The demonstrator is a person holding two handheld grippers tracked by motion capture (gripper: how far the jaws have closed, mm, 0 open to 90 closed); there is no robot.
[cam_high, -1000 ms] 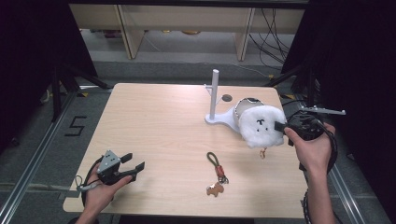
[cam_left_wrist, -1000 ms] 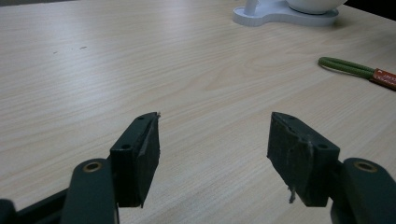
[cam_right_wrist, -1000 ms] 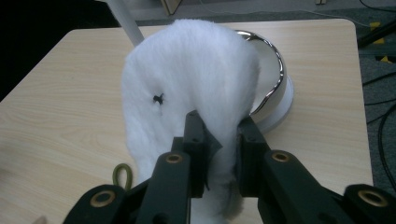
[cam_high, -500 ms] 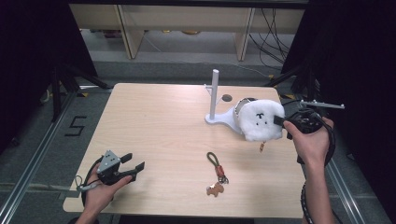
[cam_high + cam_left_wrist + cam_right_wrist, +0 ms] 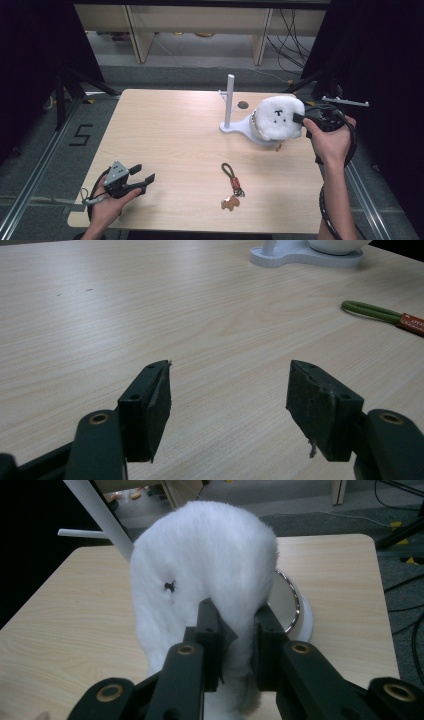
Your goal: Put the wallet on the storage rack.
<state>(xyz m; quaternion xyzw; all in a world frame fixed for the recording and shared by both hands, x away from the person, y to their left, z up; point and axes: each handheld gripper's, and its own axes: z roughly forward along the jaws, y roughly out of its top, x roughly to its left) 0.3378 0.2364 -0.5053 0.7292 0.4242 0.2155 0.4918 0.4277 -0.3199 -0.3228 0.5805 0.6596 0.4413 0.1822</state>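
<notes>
Standing near the bench's far right corner: one white plastic stand (image 5: 235, 127) with a flat rounded base and one upright post (image 5: 230, 100). In the right gripper view a shallow round dish with a shiny metal rim (image 5: 290, 605) sits on that base; what it holds cannot be told, as the plush covers most of it.

One fluffy white plush toy with small black stitched marks (image 5: 277, 117), held over the dish end of the stand, at the bench's right edge. The right gripper (image 5: 300, 119) has its two black jaws closed tight on a fold of the plush's fur.

One keychain (image 5: 232, 185) lying flat near the middle of the front edge, made up of one green cord loop (image 5: 370, 311), one red tag and one small brown figure charm (image 5: 230, 202).

One round dark spot (image 5: 243, 105) on the bench just behind the stand; whether a hole or a disc cannot be told.

The left gripper (image 5: 142, 175), near the front left corner, jaws wide apart, holding nothing, just above the light wood bench (image 5: 165, 130).

Grippers counted: two.
</notes>
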